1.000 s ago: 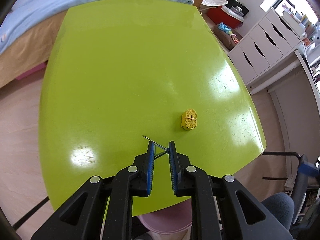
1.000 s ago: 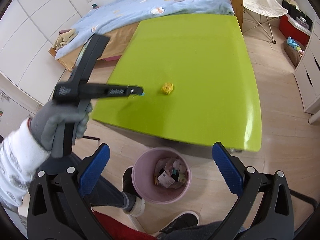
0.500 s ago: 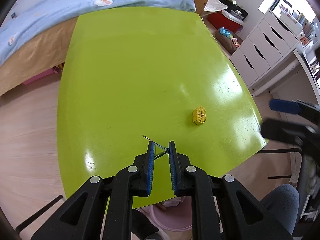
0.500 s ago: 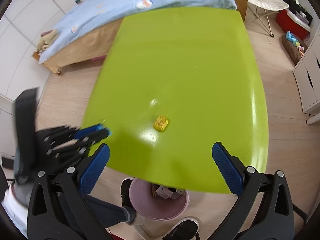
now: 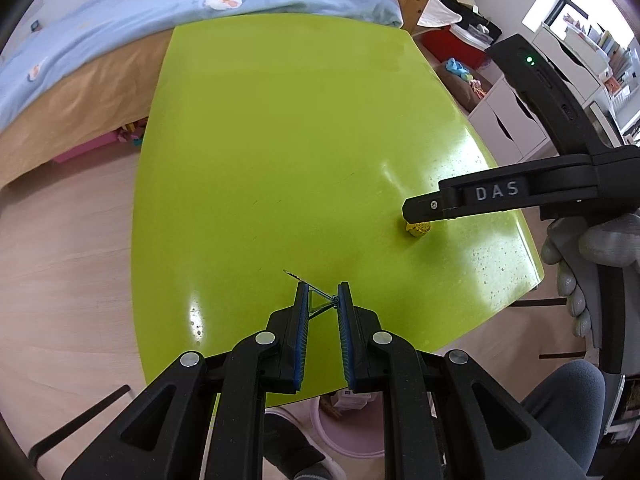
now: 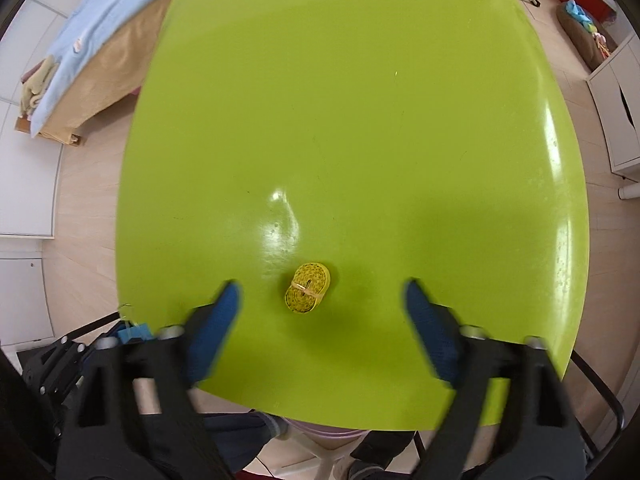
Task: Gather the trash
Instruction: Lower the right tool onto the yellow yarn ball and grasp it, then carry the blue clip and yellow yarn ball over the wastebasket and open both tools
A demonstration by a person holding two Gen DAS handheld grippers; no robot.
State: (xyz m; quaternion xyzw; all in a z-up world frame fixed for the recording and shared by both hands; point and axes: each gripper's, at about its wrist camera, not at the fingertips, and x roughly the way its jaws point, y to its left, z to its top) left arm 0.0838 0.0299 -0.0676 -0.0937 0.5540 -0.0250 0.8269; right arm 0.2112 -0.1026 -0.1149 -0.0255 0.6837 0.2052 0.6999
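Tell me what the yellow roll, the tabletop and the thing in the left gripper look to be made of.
Yellow roll: seemingly a flat coiled tape, cloth or soft plastic, matte, tied by a thin band. Tabletop: glossy lime-green surface, probably lacquer or laminate, judging by the bright window glare. The thing in the left gripper: a thin bent wire, likely metal, too fine to be sure.

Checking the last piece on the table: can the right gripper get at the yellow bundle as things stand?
Probably yes. The right gripper has just been closing, jaws either side of the yellow bundle, not touching it; green table bare around it.
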